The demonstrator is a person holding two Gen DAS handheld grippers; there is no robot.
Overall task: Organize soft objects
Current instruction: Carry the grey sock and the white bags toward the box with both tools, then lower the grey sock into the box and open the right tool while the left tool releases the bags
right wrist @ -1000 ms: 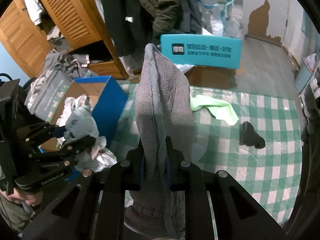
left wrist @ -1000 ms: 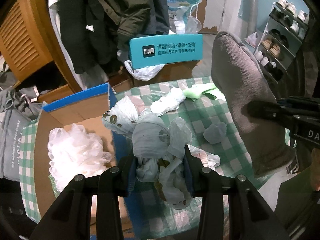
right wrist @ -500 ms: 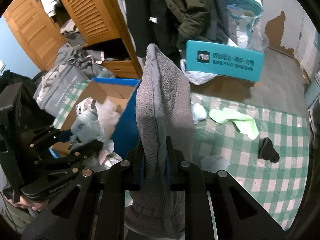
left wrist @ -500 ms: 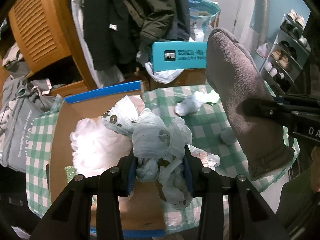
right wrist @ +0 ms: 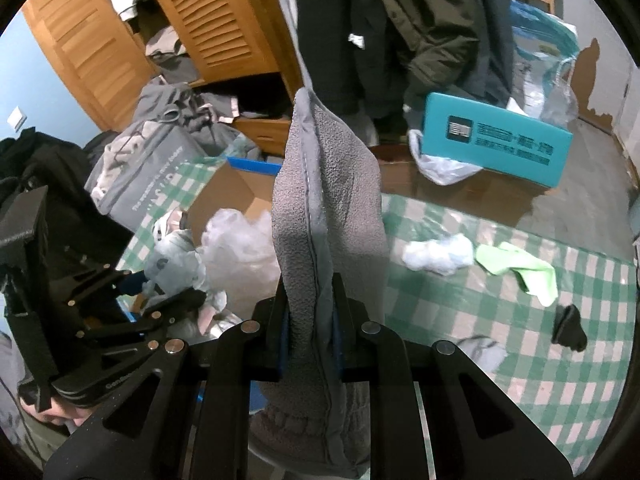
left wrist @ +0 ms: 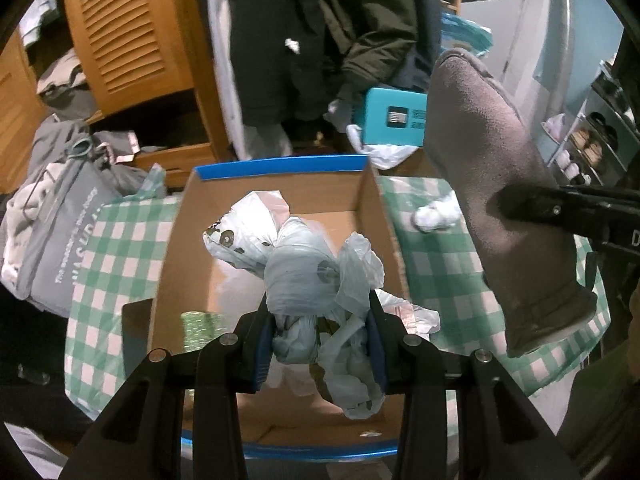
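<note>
My left gripper [left wrist: 320,336] is shut on a knotted bundle of pale plastic bags [left wrist: 308,276], held above the open cardboard box [left wrist: 368,208] with blue edges. My right gripper [right wrist: 310,340] is shut on a grey fleece mitten [right wrist: 328,208] that stands upright between its pads. In the left wrist view the grey mitten [left wrist: 500,184] hangs to the right of the box, over the green checked cloth [left wrist: 444,256]. The right wrist view shows the left gripper [right wrist: 160,292] with the bag bundle [right wrist: 176,260] at the left, beside white netting [right wrist: 240,244] inside the box [right wrist: 228,196].
On the checked cloth [right wrist: 520,280] lie a white wad [right wrist: 436,256], a light green cloth [right wrist: 520,268], a small black piece [right wrist: 568,328] and a pale sock [right wrist: 480,348]. A teal box [right wrist: 496,140], a grey bag [left wrist: 68,228], hanging coats [left wrist: 320,40] and a wooden wardrobe [left wrist: 132,28] crowd the far side.
Both grippers have moved left with their loads. The bag bundle, earlier over the cloth at the box's right wall, now hangs over the inside of the box. Neither grip changed.
</note>
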